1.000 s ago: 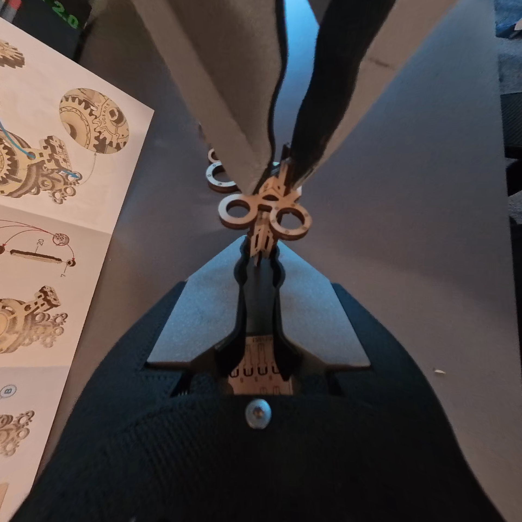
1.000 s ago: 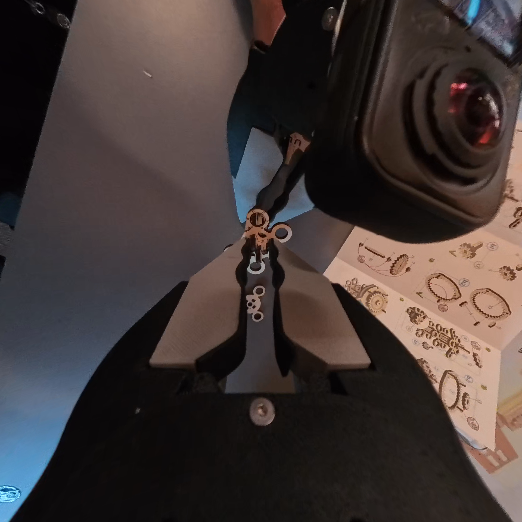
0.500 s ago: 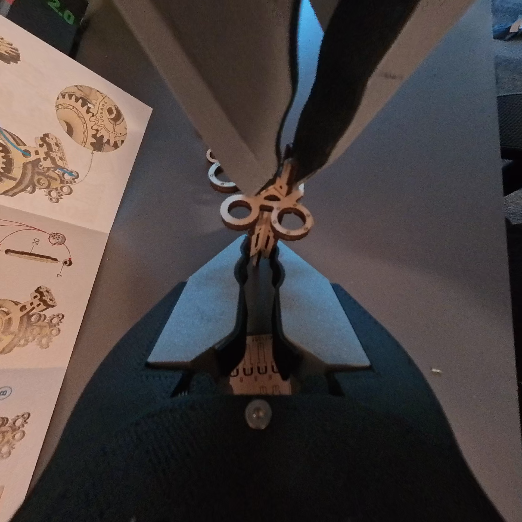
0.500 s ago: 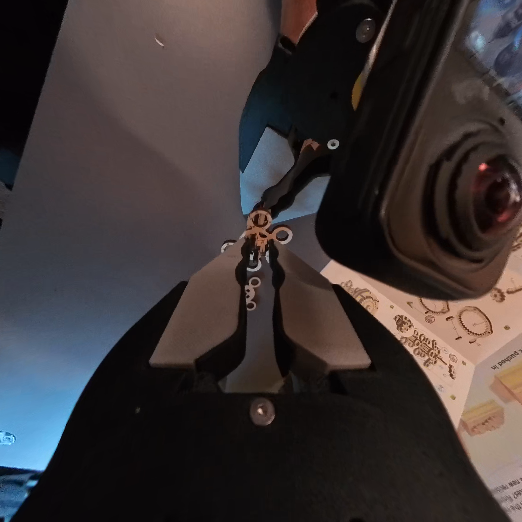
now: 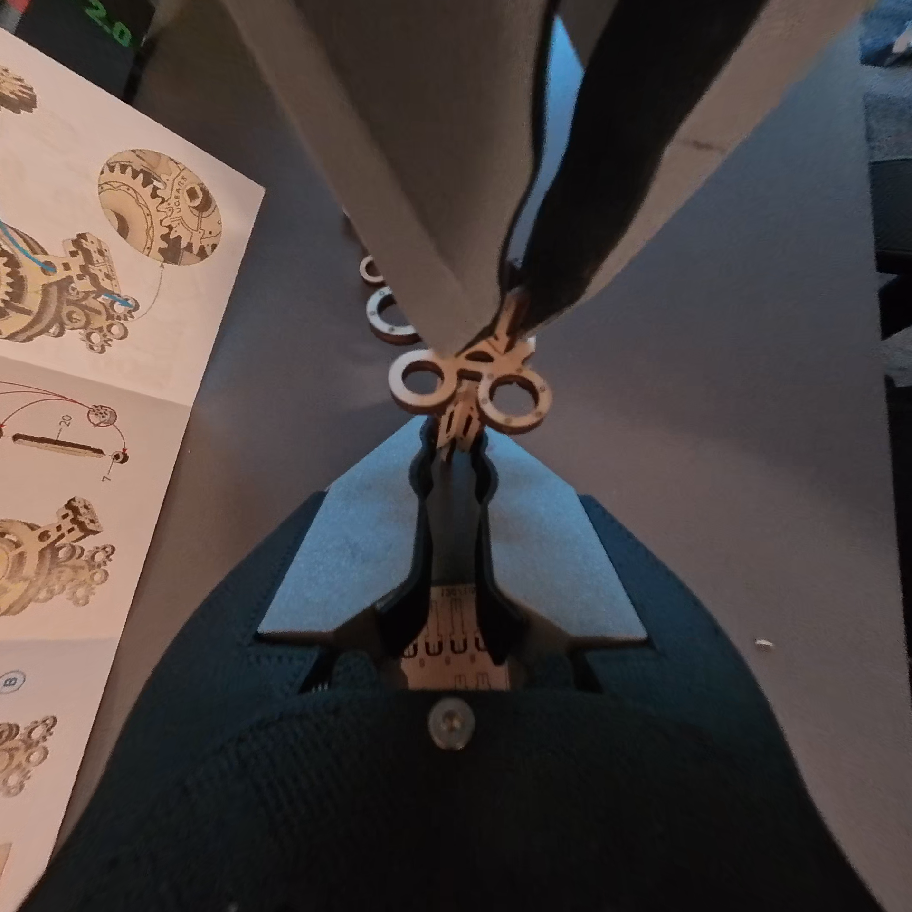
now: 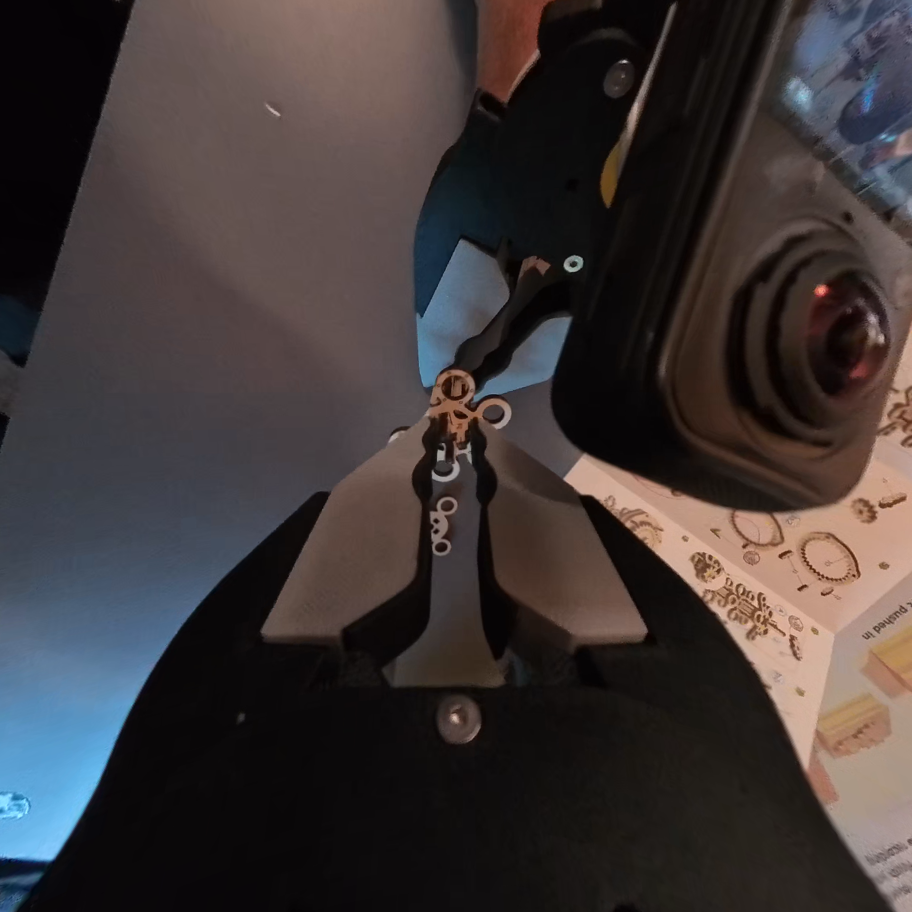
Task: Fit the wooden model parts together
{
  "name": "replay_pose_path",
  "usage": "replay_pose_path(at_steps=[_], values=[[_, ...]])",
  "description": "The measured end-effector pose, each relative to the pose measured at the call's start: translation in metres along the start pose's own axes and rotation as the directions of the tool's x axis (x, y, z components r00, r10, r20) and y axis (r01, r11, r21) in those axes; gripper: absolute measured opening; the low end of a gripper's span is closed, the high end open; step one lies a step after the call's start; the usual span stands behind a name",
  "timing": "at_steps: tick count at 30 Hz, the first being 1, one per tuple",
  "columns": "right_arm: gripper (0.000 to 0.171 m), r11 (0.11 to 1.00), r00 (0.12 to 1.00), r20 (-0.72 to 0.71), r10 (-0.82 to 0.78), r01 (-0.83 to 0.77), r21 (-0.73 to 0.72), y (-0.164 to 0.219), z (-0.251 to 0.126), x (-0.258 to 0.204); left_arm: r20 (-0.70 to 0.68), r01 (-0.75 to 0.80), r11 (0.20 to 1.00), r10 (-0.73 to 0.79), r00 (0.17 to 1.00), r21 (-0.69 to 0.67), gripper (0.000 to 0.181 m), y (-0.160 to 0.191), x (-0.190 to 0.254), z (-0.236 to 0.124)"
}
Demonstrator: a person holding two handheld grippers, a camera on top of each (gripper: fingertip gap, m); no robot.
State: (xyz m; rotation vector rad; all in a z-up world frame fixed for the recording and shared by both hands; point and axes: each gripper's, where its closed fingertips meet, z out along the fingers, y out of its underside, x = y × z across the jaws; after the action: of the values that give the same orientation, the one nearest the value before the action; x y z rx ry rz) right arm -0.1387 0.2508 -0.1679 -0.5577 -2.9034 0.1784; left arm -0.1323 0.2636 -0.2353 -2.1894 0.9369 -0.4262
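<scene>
In the left wrist view, my left gripper (image 5: 456,440) is shut on the small notched stem of a wooden part with two rings (image 5: 469,390). My right gripper (image 5: 498,316) comes from the opposite side and is shut on the top of the same ringed part. The piece hangs in the air above the grey table (image 5: 715,419). In the right wrist view, my right gripper (image 6: 451,434) pinches the ringed part (image 6: 456,407). My left gripper (image 6: 464,367) meets it tip to tip. How the pieces join is hidden between the fingertips.
An instruction sheet (image 5: 98,345) lies at the left, and shows at the right in the right wrist view (image 6: 740,592). Loose wooden rings (image 5: 390,316) lie on the table behind the held part. More ringed pieces (image 6: 444,528) show below my right fingers. A wooden parts sheet (image 5: 454,661) lies under my left gripper.
Both grippers keep their hold on the wooden part. In the right wrist view the left gripper's camera has come closer and shifted right; the right gripper has tilted slightly.
</scene>
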Motion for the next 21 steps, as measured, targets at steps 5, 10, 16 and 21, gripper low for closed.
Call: replay_pose_path(at_steps=[5,10,16,21], values=[[0.015,0.995,0.997,0.000,0.078,-0.078,0.062,0.0032,-0.0007,-0.0049,-0.001,-0.018,1.000,0.018,1.000,0.001,0.011,-0.0005,0.0016,0.0007],[0.016,0.999,0.999,-0.026,0.034,-0.034,0.023,0.0063,-0.0004,-0.0060,-0.007,-0.019,1.000,0.019,1.000,0.001,0.012,-0.0010,0.0022,0.0012],[0.014,1.000,1.000,-0.012,0.002,-0.002,-0.008,0.0077,-0.0013,-0.0051,-0.009,-0.018,1.000,0.018,1.000,0.001,0.012,-0.0011,0.0023,0.0012],[0.014,0.999,0.999,-0.008,-0.035,0.035,-0.021,0.0100,-0.0007,-0.0060,-0.016,-0.016,1.000,0.016,1.000,0.000,0.012,-0.0015,0.0024,0.0017]])
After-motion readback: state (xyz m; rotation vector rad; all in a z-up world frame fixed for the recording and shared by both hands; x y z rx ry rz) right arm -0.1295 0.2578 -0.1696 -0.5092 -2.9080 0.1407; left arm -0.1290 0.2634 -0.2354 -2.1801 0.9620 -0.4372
